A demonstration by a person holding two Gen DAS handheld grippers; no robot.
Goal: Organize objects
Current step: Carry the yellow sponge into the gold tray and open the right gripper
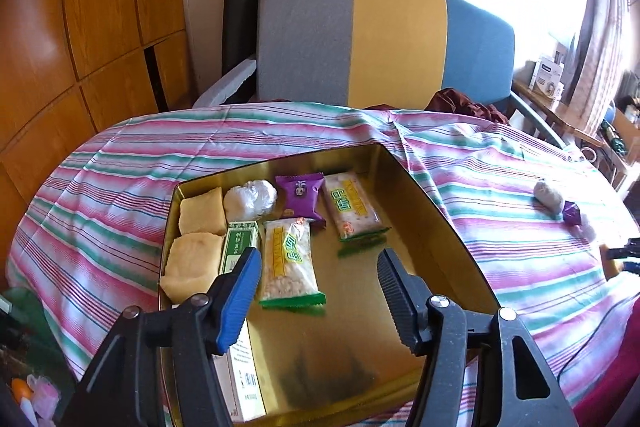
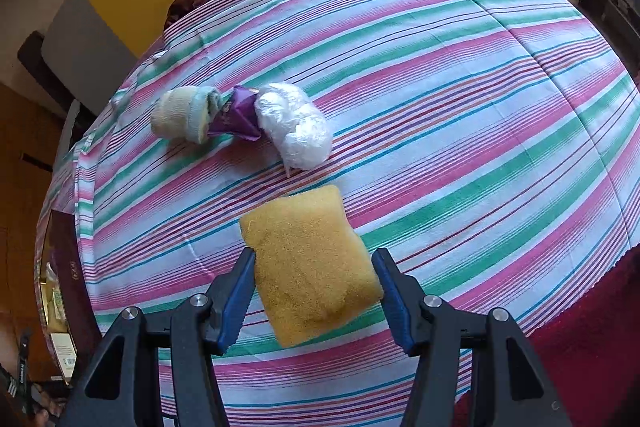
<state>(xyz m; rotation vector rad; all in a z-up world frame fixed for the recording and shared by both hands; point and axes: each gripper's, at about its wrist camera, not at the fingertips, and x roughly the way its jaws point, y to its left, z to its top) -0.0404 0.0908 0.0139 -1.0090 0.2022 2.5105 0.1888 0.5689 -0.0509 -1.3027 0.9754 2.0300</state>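
Observation:
A gold tin box (image 1: 436,211) lies on the striped cloth. In it are two yellow sponges (image 1: 200,215), a white plastic ball (image 1: 250,201), a purple snack packet (image 1: 301,195), two rice-bar packets (image 1: 289,263), and a green-white box (image 1: 238,245). My left gripper (image 1: 316,291) hangs open and empty over the tin. My right gripper (image 2: 314,285) has its jaws around a yellow sponge (image 2: 310,267) on the cloth, touching its sides. Beyond it lie a rolled sock (image 2: 186,115), a purple packet (image 2: 236,115) and a white plastic ball (image 2: 296,131).
The striped cloth (image 2: 460,107) covers the table. A grey, yellow and blue chair (image 1: 384,43) stands behind it. The tin's dark outer side (image 2: 68,267) shows at the left of the right wrist view. A wooden wardrobe (image 1: 80,27) is at the left.

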